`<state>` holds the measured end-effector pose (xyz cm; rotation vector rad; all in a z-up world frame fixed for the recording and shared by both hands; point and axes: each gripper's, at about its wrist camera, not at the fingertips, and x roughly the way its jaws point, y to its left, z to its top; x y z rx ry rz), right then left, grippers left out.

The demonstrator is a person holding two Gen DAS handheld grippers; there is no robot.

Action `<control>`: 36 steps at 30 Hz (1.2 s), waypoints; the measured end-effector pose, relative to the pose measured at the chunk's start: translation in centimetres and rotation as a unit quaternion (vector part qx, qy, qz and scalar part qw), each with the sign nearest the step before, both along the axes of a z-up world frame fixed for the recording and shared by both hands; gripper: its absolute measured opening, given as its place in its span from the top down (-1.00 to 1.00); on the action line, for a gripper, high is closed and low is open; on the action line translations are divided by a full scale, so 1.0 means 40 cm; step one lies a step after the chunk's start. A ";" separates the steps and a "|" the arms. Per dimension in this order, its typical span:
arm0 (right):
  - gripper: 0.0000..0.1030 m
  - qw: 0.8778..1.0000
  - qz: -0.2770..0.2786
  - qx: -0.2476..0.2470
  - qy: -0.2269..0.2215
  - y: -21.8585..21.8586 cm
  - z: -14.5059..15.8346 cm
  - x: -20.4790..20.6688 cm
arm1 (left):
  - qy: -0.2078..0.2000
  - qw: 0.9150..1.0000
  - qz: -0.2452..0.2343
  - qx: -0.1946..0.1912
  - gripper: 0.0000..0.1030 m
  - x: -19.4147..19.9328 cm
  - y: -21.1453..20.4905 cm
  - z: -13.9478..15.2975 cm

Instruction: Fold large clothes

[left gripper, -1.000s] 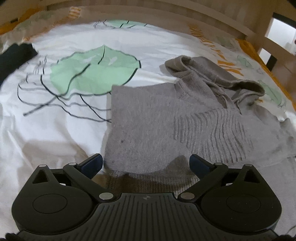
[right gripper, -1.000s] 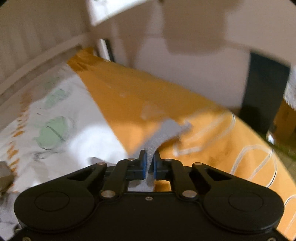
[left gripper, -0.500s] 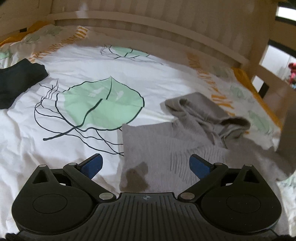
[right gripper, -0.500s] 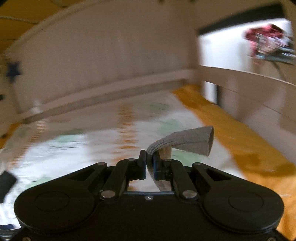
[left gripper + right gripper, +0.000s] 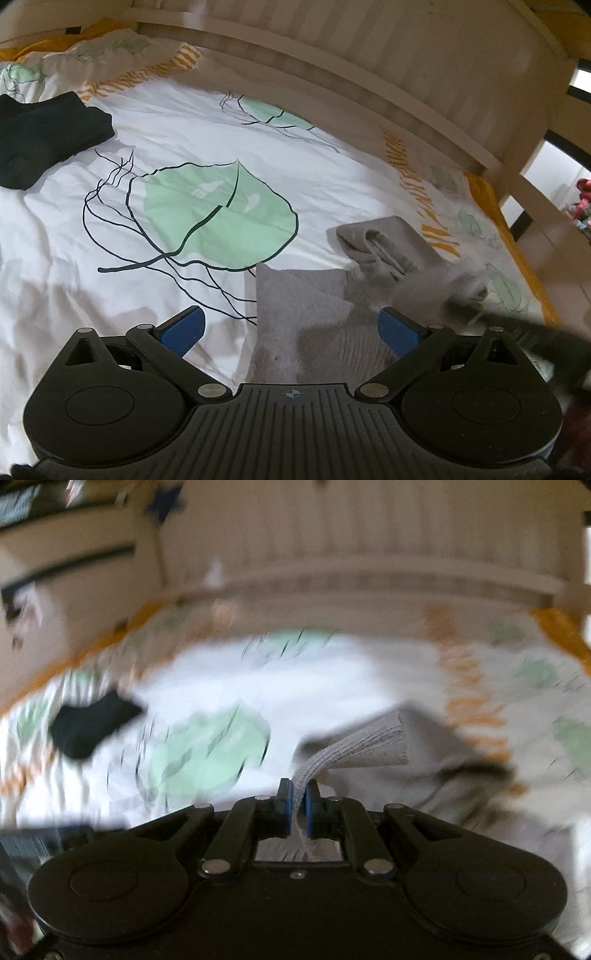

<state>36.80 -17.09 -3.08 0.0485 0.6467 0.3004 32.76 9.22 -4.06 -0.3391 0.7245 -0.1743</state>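
A: Grey hoodie [image 5: 306, 295] lying on the leaf-print bedspread [image 5: 110, 258], one side folded square, hood bunched.

B: Cuff [image 5: 369, 746] clamped in right gripper [image 5: 299, 801], mid-carry. Left gripper [image 5: 291, 332] spread wide, empty. Sleeve and final folds probably left.

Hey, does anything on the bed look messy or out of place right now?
The grey hoodie is only partly folded: its hood lies bunched and askew, and the right claw pinches a ribbed cuff in the air. Nothing looks spilled or damaged.
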 end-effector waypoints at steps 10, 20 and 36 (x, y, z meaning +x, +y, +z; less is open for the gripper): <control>-0.17 0.992 0.108 -0.056 0.032 0.104 -0.143 -0.106 | 0.012 1.000 -0.011 -0.008 -0.96 0.013 -0.015 -0.023; -0.18 0.998 0.035 -0.035 0.026 -0.134 -0.093 -0.143 | -0.023 0.993 -0.094 0.069 -0.96 -0.001 -0.151 -0.036; -0.25 0.983 -0.167 0.062 0.040 -0.518 -0.043 -0.126 | -0.013 0.961 -0.171 0.217 0.36 0.095 -0.387 -0.107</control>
